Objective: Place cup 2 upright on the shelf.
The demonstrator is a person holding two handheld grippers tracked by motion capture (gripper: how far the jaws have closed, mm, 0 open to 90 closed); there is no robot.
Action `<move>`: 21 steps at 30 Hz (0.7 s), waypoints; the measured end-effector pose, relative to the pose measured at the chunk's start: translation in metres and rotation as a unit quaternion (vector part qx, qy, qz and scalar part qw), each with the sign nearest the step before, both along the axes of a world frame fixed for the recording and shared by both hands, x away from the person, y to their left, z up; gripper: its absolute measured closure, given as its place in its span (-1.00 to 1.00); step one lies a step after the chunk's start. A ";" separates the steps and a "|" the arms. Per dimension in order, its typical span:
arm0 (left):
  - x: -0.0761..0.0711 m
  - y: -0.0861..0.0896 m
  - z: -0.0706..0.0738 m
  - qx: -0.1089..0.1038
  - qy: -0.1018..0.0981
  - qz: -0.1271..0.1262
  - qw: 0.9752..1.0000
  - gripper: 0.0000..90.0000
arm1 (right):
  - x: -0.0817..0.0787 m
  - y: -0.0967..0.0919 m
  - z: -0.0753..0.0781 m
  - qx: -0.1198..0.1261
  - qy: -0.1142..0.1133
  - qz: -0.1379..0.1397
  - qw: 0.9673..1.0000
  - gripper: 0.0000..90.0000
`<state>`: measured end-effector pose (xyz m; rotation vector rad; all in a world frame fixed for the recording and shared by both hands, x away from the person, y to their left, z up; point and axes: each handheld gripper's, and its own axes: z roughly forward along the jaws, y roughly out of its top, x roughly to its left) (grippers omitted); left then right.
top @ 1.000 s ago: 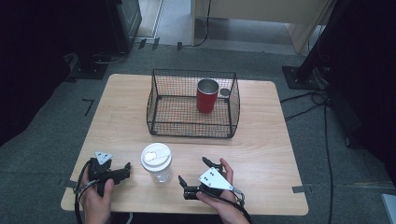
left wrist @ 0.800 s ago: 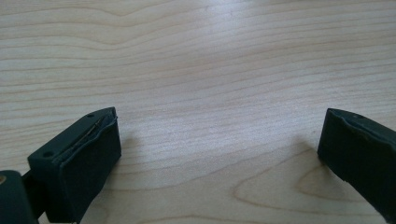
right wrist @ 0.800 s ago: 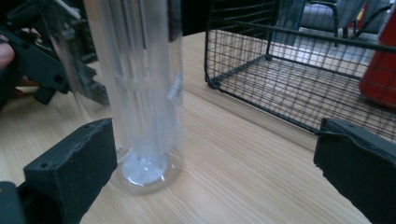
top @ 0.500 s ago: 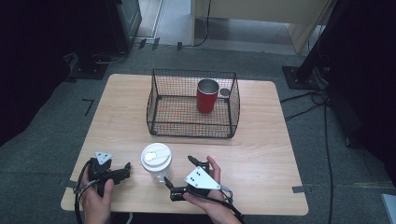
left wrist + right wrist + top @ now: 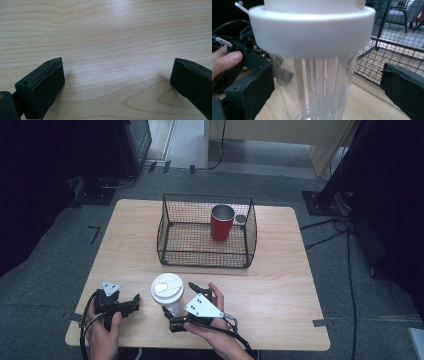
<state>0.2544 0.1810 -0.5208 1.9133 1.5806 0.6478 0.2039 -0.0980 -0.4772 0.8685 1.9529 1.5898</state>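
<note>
The clear cup [image 5: 168, 292] with a white lid stands near the table's [image 5: 280, 280] front edge, between my right gripper's [image 5: 178, 306] spread jaws. My left gripper [image 5: 131, 305] is spread wide too.

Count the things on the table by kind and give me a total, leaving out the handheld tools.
Cups: 2, a clear cup with a white lid near the front edge and a red cup in the basket
Wire baskets: 1
Small round grey things: 1, behind the red cup, too small to tell
Total: 4
</note>
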 end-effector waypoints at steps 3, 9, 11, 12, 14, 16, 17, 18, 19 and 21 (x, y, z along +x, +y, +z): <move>0.000 0.000 0.000 0.000 0.000 0.000 1.000 -1.00 | 0.002 0.004 0.003 0.008 0.005 0.001 1.000 -0.97; 0.000 0.000 0.000 0.000 0.000 0.000 1.000 -1.00 | 0.004 0.014 0.005 0.013 0.006 -0.002 1.000 -0.84; 0.000 0.000 0.000 0.000 0.000 0.000 1.000 -1.00 | 0.005 0.017 0.006 0.017 0.011 -0.001 1.000 -0.84; 0.000 0.000 0.000 0.000 0.000 0.000 1.000 -1.00 | 0.005 0.018 0.006 0.019 0.013 -0.001 1.000 -0.84; 0.000 0.000 0.000 0.000 0.000 0.000 1.000 -1.00 | 0.006 0.020 0.005 0.019 0.012 -0.007 1.000 -0.79; 0.000 0.000 0.000 0.000 0.000 0.000 1.000 -1.00 | 0.007 0.021 0.004 0.024 0.016 -0.012 1.000 -0.77; 0.000 0.000 0.000 0.000 0.000 0.000 1.000 -1.00 | 0.008 0.022 0.004 0.028 0.018 -0.012 0.999 -0.75; 0.000 0.000 0.000 0.000 0.000 0.000 1.000 -1.00 | 0.008 0.023 0.004 0.031 0.018 -0.011 0.999 -0.73; 0.000 0.000 0.000 0.000 0.000 0.000 1.000 -1.00 | 0.008 0.023 0.004 0.030 0.018 -0.011 0.999 -0.72; 0.000 0.000 0.000 0.000 0.000 0.000 1.000 -1.00 | 0.008 0.025 0.004 0.030 0.015 -0.012 0.999 -0.68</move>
